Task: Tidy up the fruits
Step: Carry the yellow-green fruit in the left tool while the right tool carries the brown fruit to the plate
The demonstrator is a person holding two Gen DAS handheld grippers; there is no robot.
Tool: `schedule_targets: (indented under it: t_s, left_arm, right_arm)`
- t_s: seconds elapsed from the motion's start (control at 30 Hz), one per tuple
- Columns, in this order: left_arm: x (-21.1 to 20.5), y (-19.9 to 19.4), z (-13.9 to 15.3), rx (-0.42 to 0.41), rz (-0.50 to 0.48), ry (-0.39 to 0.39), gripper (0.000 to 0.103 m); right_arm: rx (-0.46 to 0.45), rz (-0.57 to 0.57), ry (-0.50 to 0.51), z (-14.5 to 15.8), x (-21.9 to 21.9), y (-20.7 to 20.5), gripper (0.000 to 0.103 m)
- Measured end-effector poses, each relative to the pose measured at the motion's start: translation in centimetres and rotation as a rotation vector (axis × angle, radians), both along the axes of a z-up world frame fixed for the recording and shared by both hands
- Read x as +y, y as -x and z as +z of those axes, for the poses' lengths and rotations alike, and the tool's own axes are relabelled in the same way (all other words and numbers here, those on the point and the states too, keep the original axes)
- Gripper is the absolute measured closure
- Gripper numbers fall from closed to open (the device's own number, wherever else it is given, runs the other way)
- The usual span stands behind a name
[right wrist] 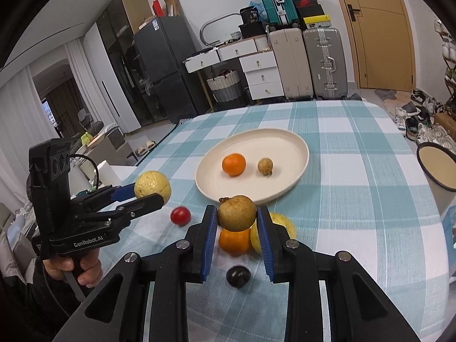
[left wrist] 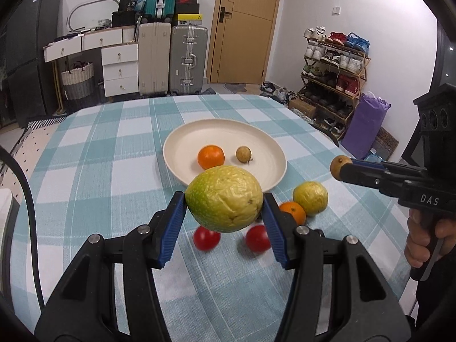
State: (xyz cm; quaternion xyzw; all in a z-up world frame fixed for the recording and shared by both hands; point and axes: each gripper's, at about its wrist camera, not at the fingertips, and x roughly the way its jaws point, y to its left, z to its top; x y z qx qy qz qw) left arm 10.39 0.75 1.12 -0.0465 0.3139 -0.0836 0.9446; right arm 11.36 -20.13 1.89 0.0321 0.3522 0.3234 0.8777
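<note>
My left gripper (left wrist: 225, 208) is shut on a large yellow-green wrinkled fruit (left wrist: 224, 198) and holds it above the table, short of the cream plate (left wrist: 182, 139). The plate holds an orange (left wrist: 211, 157) and a small brown fruit (left wrist: 243, 154). My right gripper (right wrist: 236, 222) is shut on a small brown fruit (right wrist: 236, 212), also held above the table. On the cloth lie a second yellow fruit (left wrist: 310, 198), an orange (left wrist: 293, 212), two red fruits (left wrist: 206, 238) (left wrist: 257, 238) and a dark fruit (right wrist: 238, 276).
The table has a blue-and-white checked cloth (left wrist: 114, 148). A round cream tray (right wrist: 437, 168) stands off the table's right edge. Suitcases, drawers, a door and a shoe rack (left wrist: 333, 77) stand beyond the table's far edge.
</note>
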Motion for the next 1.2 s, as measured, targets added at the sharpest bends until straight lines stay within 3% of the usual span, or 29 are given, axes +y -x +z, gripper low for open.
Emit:
schedule_targets:
  t_s: [0.47, 1.2]
  left_arm:
    - [0.4, -5.2, 0.0, -0.025, 0.023, 0.004, 0.051]
    - [1.0, -10.9, -4.1, 0.08, 0.042, -0.005, 0.051]
  right_arm:
    - [0.011, -0.05, -0.019, 0.5, 0.2, -4.2, 0.074]
    - [0.088, -0.005, 0.044, -2.2, 3.0, -8.8, 0.074]
